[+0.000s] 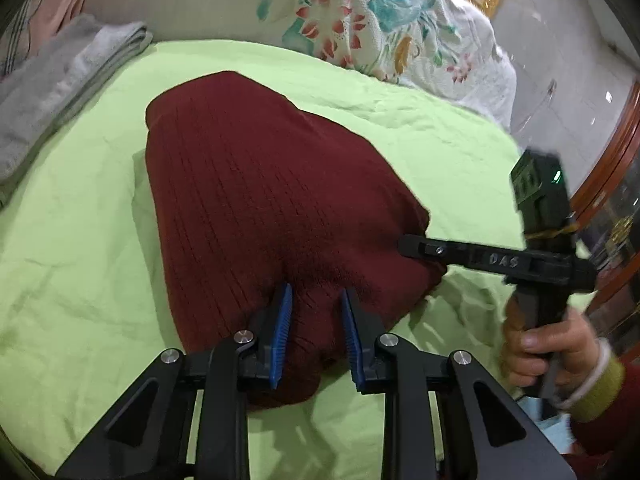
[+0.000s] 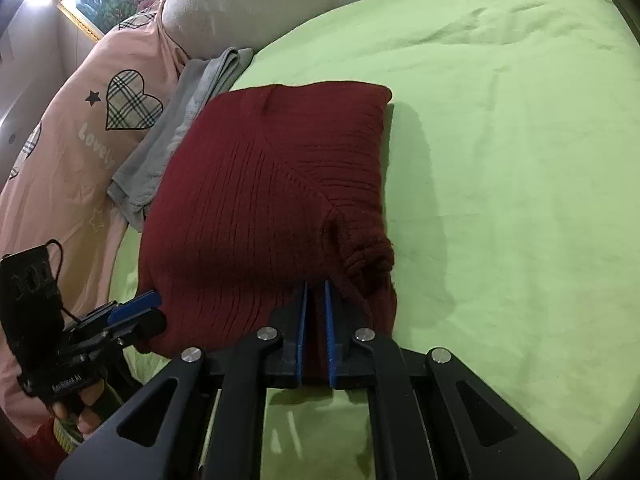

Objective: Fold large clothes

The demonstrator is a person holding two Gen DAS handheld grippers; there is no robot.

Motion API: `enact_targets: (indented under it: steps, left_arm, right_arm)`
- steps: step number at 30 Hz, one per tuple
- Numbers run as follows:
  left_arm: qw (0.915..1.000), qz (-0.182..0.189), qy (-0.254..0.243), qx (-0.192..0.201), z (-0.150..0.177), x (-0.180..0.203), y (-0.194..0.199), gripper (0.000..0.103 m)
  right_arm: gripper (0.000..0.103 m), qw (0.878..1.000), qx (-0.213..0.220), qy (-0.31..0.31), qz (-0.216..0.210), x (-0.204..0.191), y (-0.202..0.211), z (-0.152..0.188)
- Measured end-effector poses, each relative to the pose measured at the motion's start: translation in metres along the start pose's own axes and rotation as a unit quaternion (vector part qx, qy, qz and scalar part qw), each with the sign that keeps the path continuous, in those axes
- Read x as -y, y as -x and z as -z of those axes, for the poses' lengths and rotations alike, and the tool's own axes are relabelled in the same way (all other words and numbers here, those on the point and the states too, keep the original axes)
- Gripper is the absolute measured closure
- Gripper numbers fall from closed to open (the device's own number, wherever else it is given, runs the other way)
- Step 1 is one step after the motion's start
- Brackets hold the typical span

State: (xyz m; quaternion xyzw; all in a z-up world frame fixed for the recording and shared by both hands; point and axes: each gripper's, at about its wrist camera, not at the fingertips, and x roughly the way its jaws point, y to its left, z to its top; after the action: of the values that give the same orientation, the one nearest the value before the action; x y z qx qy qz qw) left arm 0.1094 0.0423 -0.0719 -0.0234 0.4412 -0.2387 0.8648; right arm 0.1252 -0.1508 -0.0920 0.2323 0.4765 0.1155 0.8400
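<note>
The folded maroon ribbed-knit sweater (image 1: 260, 208) is lying on the light-green bed sheet (image 1: 72, 248). The left gripper (image 1: 316, 304) is straddling its 6 o'clock edge, fingers parted. The right gripper (image 2: 316, 300) is pinching that edge.

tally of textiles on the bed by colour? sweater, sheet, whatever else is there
Dark red: 1, the knit sweater, folded on the sheet
Grey: 1, the folded grey cloth beside it
Green: 1, the bed sheet
Pink: 1, the heart-print bedding
White floral: 1, the floral quilt
Total: 5
</note>
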Motion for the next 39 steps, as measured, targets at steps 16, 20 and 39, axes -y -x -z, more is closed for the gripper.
enact_targets:
  steps: [16,20,39]
  left_arm:
    - [0.9961,0.063,0.061,-0.013,0.012,-0.022,0.02,0.08]
    - [0.9978,0.047,0.037,-0.027,0.012,-0.017,0.01,0.083]
    - [0.9953,-0.048,0.082,0.018,0.006,-0.011,0.069,0.044]
  right_arm:
    - [0.092,0.999,-0.014,0.018,0.027,-0.019,0.004,0.002]
    - [0.093,1.0,-0.009,-0.009,-0.001,-0.003,-0.001,0.006]
    - [0.085,1.0,0.02,0.008,0.005,-0.028,0.039,0.016]
